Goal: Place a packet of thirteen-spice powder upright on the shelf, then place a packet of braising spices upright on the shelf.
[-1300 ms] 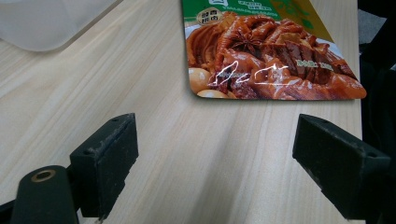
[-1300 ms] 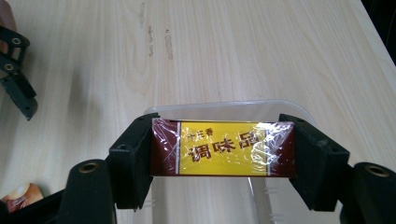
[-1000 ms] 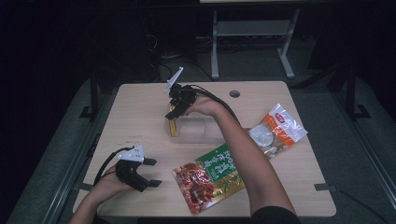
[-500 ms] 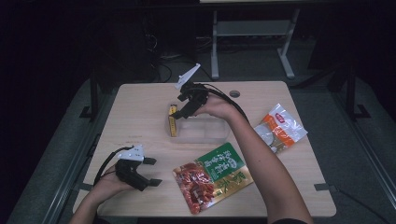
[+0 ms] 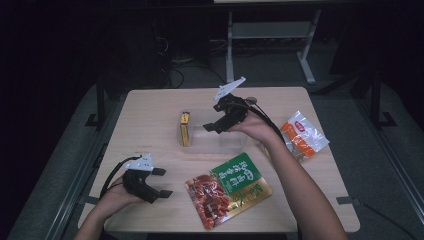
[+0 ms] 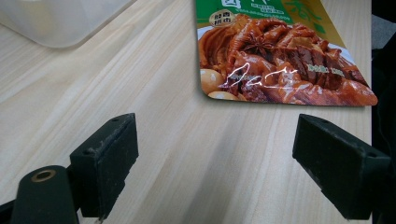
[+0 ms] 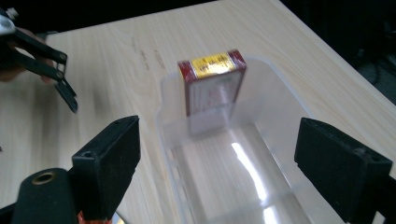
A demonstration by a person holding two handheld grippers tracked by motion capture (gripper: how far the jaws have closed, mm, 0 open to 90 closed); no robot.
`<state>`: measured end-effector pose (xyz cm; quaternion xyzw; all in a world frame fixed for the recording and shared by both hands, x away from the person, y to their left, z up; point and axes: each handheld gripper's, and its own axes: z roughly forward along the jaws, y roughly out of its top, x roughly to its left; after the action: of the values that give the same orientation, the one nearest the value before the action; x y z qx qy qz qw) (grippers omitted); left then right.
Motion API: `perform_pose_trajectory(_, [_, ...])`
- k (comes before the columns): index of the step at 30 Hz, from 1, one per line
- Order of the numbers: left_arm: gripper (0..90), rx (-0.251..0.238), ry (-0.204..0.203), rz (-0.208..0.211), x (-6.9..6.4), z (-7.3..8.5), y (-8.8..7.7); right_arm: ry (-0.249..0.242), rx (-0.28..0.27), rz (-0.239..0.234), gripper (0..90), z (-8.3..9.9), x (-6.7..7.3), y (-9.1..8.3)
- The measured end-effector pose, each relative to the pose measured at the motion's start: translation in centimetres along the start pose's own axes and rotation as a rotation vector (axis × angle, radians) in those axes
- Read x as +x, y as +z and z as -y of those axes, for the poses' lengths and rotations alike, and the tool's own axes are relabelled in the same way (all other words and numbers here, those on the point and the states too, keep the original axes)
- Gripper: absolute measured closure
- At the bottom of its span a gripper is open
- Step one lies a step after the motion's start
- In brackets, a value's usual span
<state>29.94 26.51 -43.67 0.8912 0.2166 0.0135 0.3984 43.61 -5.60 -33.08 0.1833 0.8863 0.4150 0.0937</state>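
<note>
A red and yellow box [image 5: 185,128] stands on end at the left end of a clear plastic container [image 5: 235,145] in the middle of the table. My right gripper [image 5: 212,128] hovers over the container, to the right of the box. Its jaws are open and have just been opening, with nothing between them. In the right gripper view the box [image 7: 212,84] leans against the container's far wall [image 7: 163,121], beyond my right gripper [image 7: 219,140]. My left gripper [image 5: 164,182] rests open on the table at the near left. In the left gripper view, my left gripper [image 6: 215,140] faces bare wood.
A green and red snack pouch [image 5: 227,190] lies flat near the front edge, just right of the left gripper; the left gripper view shows the pouch [image 6: 280,65] ahead. An orange and white packet [image 5: 302,135] lies at the table's right side.
My right gripper has drawn away to the right from the box, leaving it standing in the container. Its jaws stand wider. The left gripper has stayed put.
</note>
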Motion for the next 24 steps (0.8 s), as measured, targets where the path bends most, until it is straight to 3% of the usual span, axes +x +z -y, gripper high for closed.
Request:
perform_pose_trajectory(6, [13.7,0.001,-0.002,0.000,-0.1,-0.1,0.1,0.055,-0.021,0.028,14.2,2.4,1.0,-2.0])
perform_pose_trajectory(24, [13.7,-0.001,-0.008,-0.009,-0.3,-0.5,0.2,0.134,-0.052,0.075,13.8,9.3,4.3,-5.6])
